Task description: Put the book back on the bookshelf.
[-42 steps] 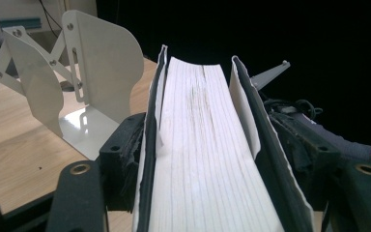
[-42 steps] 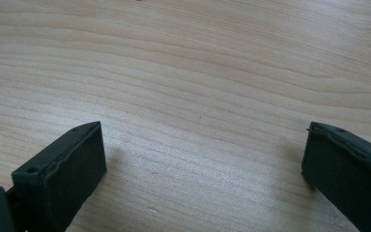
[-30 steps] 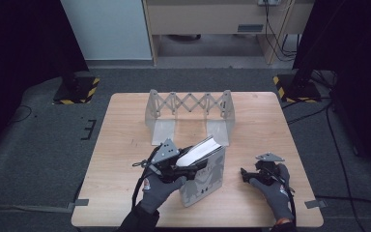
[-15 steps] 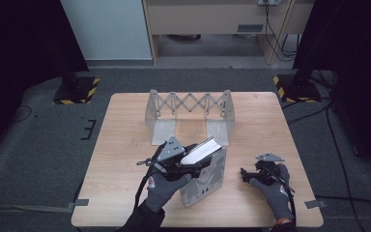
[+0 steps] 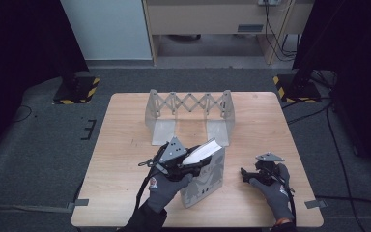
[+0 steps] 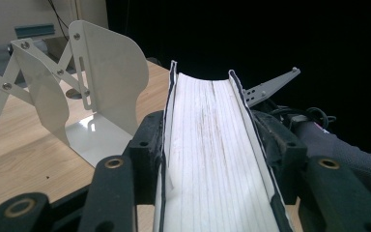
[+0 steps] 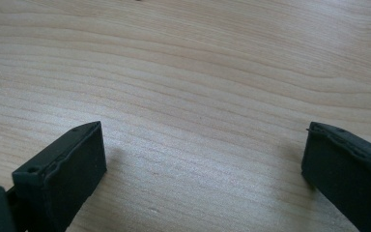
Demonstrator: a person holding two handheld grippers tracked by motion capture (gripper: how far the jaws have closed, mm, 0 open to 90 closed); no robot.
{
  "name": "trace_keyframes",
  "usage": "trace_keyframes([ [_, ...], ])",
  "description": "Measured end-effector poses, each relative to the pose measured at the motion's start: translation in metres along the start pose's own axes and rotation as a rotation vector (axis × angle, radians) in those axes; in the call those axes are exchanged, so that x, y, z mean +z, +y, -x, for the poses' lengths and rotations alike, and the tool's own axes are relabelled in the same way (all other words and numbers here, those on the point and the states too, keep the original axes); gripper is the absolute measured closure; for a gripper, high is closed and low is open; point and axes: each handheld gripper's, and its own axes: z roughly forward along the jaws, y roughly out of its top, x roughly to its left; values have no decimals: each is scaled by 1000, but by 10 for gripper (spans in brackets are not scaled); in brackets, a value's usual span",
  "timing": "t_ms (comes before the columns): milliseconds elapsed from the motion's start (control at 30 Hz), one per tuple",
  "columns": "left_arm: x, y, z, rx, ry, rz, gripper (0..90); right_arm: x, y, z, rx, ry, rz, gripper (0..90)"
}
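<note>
Book point(image 5: 205, 171) count on the table point(image 5: 125, 145) is one: a single thick volume with a grey patterned cover, tipped up on its spine side so that the white page block faces upward. Seen from the left gripper view, the book point(image 6: 212, 154) shows a broad block of pale pages with faint dark streaks running along it, edged on each side by a thin dark-trimmed cover, the far end slightly curved.

Grippers number two. The left gripper point(image 5: 188, 166) is at the book's near-left upper edge, and its jaws have just been closing; in the left gripper view its black pads point(image 6: 147, 145) press against both covers with the page block between them, so it is clamped on the book. The right gripper point(image 5: 245, 175) sits well to the right of the book, low over bare wood, and in the right gripper view its jaws stand wide apart with nothing between them point(image 7: 198, 164).

One bookend rack point(image 5: 189, 116) stands beyond the book, toward the far edge of the table: two pale metal end plates joined by a scissor lattice, each with a flat foot pointing toward the book. Its nearer plate point(image 6: 108, 82) rises just left of the book in the left gripper view.
</note>
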Motion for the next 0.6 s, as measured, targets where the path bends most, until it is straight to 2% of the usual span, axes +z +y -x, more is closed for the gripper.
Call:
trace_keyframes([
  [100,1,1,-1,1,-13,-13,437,0,0,0,0,0,0,22],
  [267,1,2,2,14,-29,-41,430,0,0,0,1,-1,0,22],
  [600,0,1,7,26,-5,-36,503,0,0,0,-5,-1,0,22],
])
